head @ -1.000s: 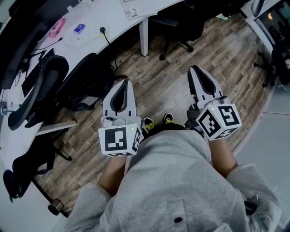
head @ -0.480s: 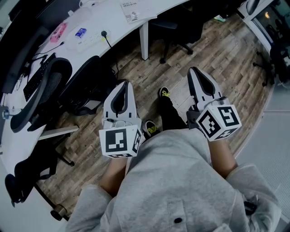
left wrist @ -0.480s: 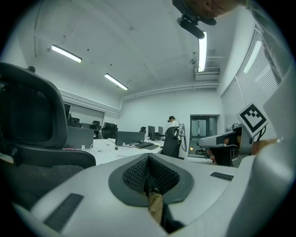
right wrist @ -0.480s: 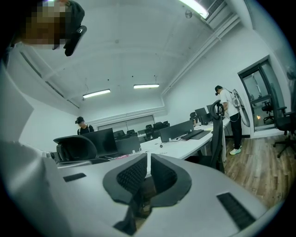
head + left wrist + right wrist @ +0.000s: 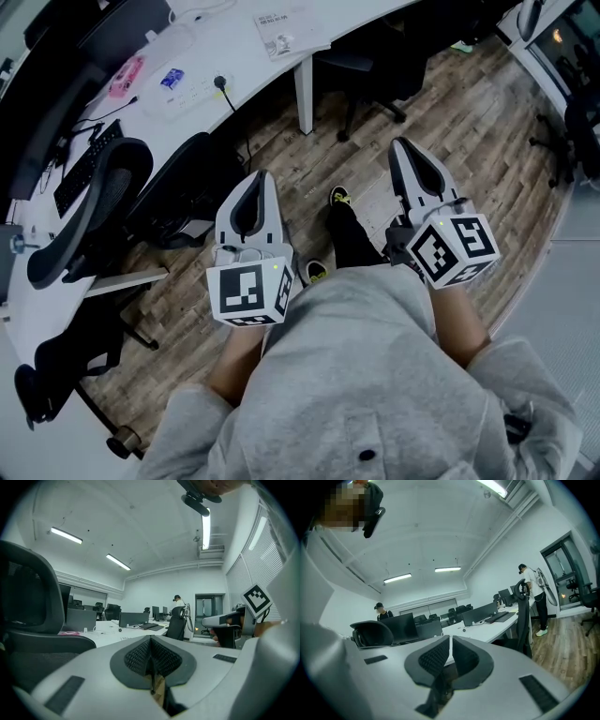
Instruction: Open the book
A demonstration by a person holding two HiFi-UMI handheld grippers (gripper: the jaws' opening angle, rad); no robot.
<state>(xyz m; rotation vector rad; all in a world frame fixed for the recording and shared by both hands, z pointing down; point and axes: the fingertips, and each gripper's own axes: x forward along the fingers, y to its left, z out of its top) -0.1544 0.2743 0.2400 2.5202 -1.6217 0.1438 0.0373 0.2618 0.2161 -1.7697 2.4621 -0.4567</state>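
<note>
No book shows for certain in any view. A white printed sheet or booklet lies on the long white desk, far ahead of both grippers. My left gripper is held at waist height over the wood floor, jaws together with nothing between them. Beside it, my right gripper is also shut and holds nothing. In the left gripper view the pads meet along a thin line, and that gripper points across the office. The right gripper view shows its gripper shut the same way.
Black office chairs stand at the left along the desk, another chair sits under the desk ahead. A keyboard, a pink item and a blue item lie on the desk. A person stands far off.
The person holding the grippers has stepped forward: one foot moved ahead and the desk and chairs slid slightly down and right in the head view. Both grippers stayed shut at the same height.
</note>
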